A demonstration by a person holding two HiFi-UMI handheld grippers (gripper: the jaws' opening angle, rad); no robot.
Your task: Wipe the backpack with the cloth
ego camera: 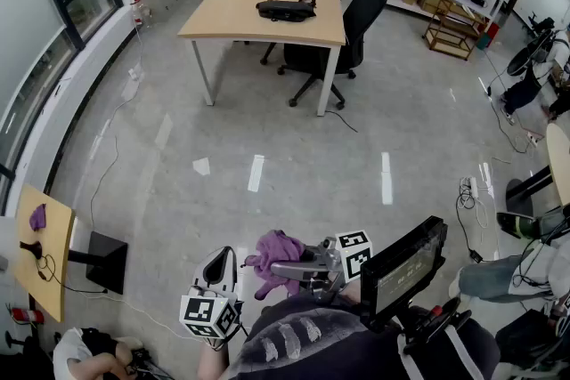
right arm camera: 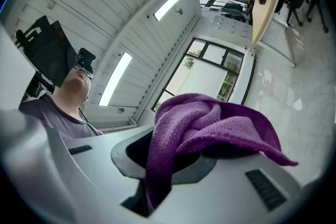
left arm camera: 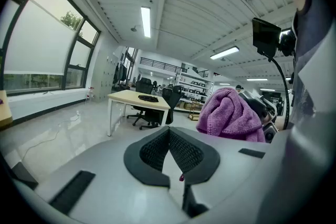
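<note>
The purple cloth [ego camera: 274, 255] is being pinched by the right tool [ego camera: 289, 270], low in the head view and close to the person's body. In the right gripper view, the cloth [right arm camera: 210, 128] is being squeezed between the two jaws of the right tool [right arm camera: 173, 157], and it is hanging out over both sides.

The left tool [ego camera: 216, 267] is being held just left of the cloth. Nothing is being carried in it. In the left gripper view, the black pads [left arm camera: 152, 152] of the left tool [left arm camera: 169, 136] are being pressed together at the tips, with nothing between them.

The black backpack [ego camera: 285, 9] is lying far away on the light wooden tabletop [ego camera: 232, 13]. A black chair [ego camera: 356, 13] is parked beside it on the right. A big stretch of shiny floor [ego camera: 294, 156] is lying between the tools and that tabletop. Another purple cloth [ego camera: 37, 216] is lying on a small tabletop [ego camera: 53, 267] at the near left.

The wiping does not look like it is being done yet, because the cloth is well apart from the backpack. The first part looks done, since the cloth is already being gripped. It looks like the cloth now has to be carried across to the far tabletop, and then the backpack has to be rubbed with it.
</note>
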